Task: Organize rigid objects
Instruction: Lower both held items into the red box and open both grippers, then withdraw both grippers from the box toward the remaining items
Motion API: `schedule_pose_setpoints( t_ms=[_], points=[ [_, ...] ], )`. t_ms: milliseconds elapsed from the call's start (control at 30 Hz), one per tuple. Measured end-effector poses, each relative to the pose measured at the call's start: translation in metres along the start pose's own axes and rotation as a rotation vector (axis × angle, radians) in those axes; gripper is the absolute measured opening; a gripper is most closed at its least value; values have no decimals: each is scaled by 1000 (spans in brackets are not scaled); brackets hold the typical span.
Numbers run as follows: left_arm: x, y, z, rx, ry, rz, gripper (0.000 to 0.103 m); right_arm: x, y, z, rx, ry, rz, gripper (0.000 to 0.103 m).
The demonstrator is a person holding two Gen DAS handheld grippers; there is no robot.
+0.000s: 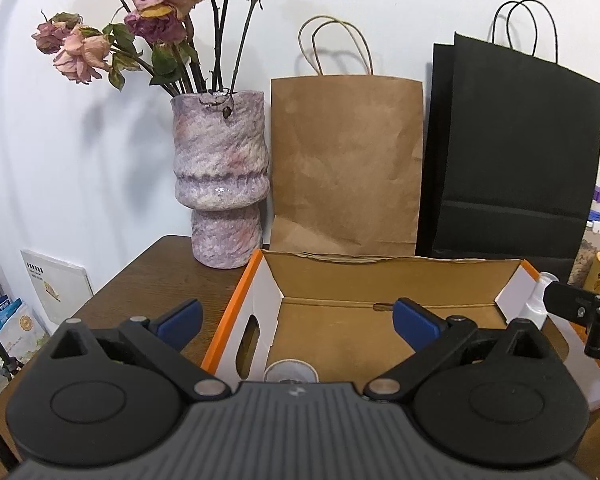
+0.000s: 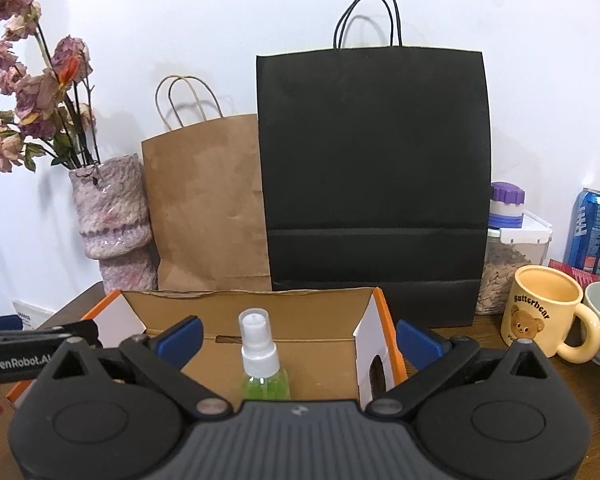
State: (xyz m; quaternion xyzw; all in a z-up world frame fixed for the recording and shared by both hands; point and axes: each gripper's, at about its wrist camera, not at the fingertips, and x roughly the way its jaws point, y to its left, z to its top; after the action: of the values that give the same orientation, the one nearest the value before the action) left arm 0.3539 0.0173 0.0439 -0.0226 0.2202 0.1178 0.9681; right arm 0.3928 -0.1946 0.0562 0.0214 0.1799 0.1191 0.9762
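An orange cardboard box (image 2: 384,320) lies open on the brown table, its bare floor (image 1: 340,340) showing. A small spray bottle (image 2: 260,356) with green liquid and a white cap stands upright inside it. My right gripper (image 2: 299,340) is open just short of the bottle, its blue pads (image 2: 180,338) wide on either side and not touching it. My left gripper (image 1: 298,320) is open over the box's left half. A round grey-rimmed object (image 1: 290,372) lies on the box floor just below it, partly hidden by the gripper's body. In the left wrist view the bottle (image 1: 538,300) shows at the box's right wall.
Behind the box stand a mottled pink vase (image 1: 220,176) of dried roses, a brown paper bag (image 1: 346,164) and a black paper bag (image 2: 374,176). To the right are a yellow bear mug (image 2: 540,312), a seed container (image 2: 500,272), a purple-lidded jar (image 2: 507,204) and a blue can (image 2: 586,228).
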Motion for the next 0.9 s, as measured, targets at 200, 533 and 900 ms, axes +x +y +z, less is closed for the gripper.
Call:
schedule_pose_setpoints(
  t_ms=[200,533,900],
  points=[
    [-18,10,-5,-10,-6,-6,103,-20,-2,-3,-13,-14,-1,103],
    [-51,26,-13,-45,-28,-26,103,-57,-2,-19,-59,-16,-2,103],
    [-100,38,-30,-46,-57,-68,103,-111,-6,-41,-103,-33,-16,103]
  ],
)
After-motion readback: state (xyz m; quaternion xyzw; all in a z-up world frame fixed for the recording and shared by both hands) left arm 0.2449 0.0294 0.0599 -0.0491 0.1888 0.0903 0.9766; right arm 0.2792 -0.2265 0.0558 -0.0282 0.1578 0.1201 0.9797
